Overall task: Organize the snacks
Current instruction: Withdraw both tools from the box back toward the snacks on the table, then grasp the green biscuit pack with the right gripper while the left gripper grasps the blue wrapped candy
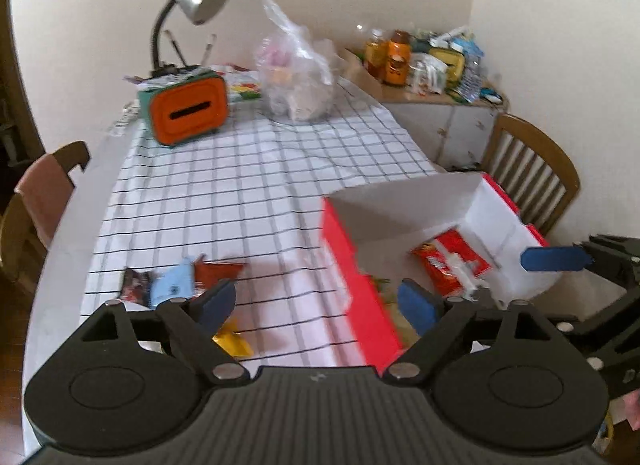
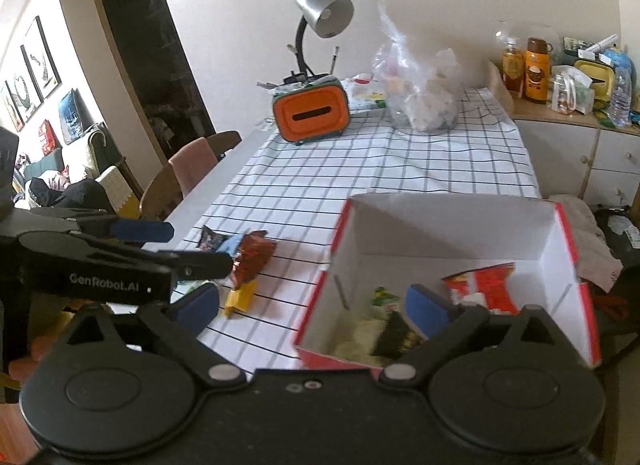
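Toward the near left edge of the checked tablecloth (image 2: 360, 169) lie the loose snacks: a dark packet (image 2: 211, 239), a light blue one (image 1: 173, 285), a red-brown bag (image 2: 252, 255) and a yellow piece (image 2: 239, 299), bunched together, I judge, for picking one by one. My left gripper (image 1: 316, 305) hangs above them, jaws wide and empty, ready to choose. At the near right corner sits the red-walled box (image 2: 340, 233), open-topped to receive packets; a red packet (image 2: 486, 285) already lies inside. My right gripper (image 2: 312, 305) hovers at its near wall, jaws wide, holding nothing.
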A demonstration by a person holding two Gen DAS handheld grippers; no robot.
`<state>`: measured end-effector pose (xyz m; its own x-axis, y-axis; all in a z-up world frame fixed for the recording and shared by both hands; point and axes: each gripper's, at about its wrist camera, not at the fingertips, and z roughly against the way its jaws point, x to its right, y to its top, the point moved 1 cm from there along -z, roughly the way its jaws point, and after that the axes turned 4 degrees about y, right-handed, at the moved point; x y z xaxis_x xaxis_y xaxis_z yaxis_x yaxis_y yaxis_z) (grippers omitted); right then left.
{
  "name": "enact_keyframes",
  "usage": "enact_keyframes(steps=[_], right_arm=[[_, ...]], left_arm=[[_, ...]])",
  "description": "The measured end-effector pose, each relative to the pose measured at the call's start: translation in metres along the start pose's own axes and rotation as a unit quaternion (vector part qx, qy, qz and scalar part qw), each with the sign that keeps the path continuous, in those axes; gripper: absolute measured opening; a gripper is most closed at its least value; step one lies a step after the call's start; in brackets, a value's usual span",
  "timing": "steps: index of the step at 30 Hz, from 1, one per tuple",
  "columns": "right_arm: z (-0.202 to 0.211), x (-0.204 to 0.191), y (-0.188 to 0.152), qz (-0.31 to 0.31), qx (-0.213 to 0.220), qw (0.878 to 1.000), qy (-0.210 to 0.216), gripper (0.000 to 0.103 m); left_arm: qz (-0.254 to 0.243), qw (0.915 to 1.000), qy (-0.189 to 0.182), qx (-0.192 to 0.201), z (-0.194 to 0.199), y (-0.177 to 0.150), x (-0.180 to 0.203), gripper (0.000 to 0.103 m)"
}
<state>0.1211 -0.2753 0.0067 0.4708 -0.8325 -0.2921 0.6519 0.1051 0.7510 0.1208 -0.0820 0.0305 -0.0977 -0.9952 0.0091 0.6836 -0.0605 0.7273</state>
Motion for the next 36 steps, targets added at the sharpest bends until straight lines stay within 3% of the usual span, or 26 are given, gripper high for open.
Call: enact_keyframes(steps=[15, 26, 36], right_arm=[[-0.077, -0.092, -0.006, -0.003, -0.043, 0.999, -0.010, 0.102], [-0.155, -0.155, -0.015, 0.016, -0.101, 0.995, -0.014, 0.101], [-0.221, -0.170, -0.031, 0.005, -0.154, 0.987, -0.040, 0.096]], left_arm=[[-0.025, 0.9986, 0.034, -0.032, -0.018, -0.029, -0.146, 0.089], [-0.100, 0.9937, 0.027, -0.044, -0.047, -0.051, -0.201, 0.089], [-0.160, 0.9836, 0.003, -0.084, -0.095, -0.071, -0.229, 0.089]])
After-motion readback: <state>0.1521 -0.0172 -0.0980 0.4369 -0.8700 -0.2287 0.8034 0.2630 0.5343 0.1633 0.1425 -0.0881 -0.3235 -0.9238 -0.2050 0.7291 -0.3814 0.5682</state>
